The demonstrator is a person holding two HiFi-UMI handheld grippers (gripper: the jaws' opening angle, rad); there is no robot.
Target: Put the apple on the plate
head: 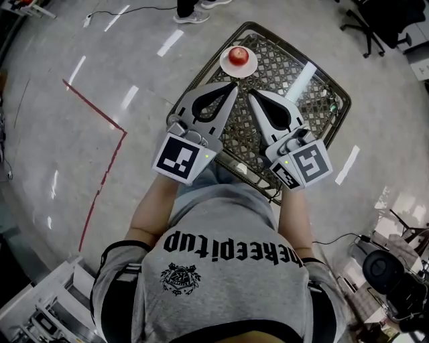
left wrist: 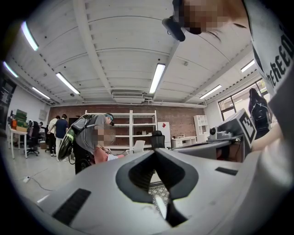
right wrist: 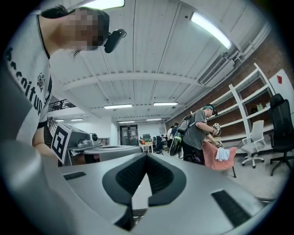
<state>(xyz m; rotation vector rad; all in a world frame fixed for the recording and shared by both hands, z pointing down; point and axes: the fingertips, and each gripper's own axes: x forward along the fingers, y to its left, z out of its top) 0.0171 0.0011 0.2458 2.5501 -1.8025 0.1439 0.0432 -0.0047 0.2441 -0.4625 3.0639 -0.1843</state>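
In the head view a red apple (head: 238,55) rests on a small white plate (head: 249,67) at the far end of a square metal-lattice table (head: 315,114). My left gripper (head: 233,86) is shut and empty, its tips just short of the plate's near rim. My right gripper (head: 252,95) is also shut and empty, beside the left one above the lattice. In the left gripper view the left gripper (left wrist: 155,151) has its jaws meeting at the tips. The right gripper view shows the right gripper (right wrist: 147,156) closed the same way, pointing level across the room.
A red tape line (head: 100,114) runs over the grey floor left of the table. An office chair (head: 375,23) stands far right. Someone's feet (head: 194,10) are beyond the table. People (left wrist: 89,140) and shelves (left wrist: 131,128) stand in the room behind.
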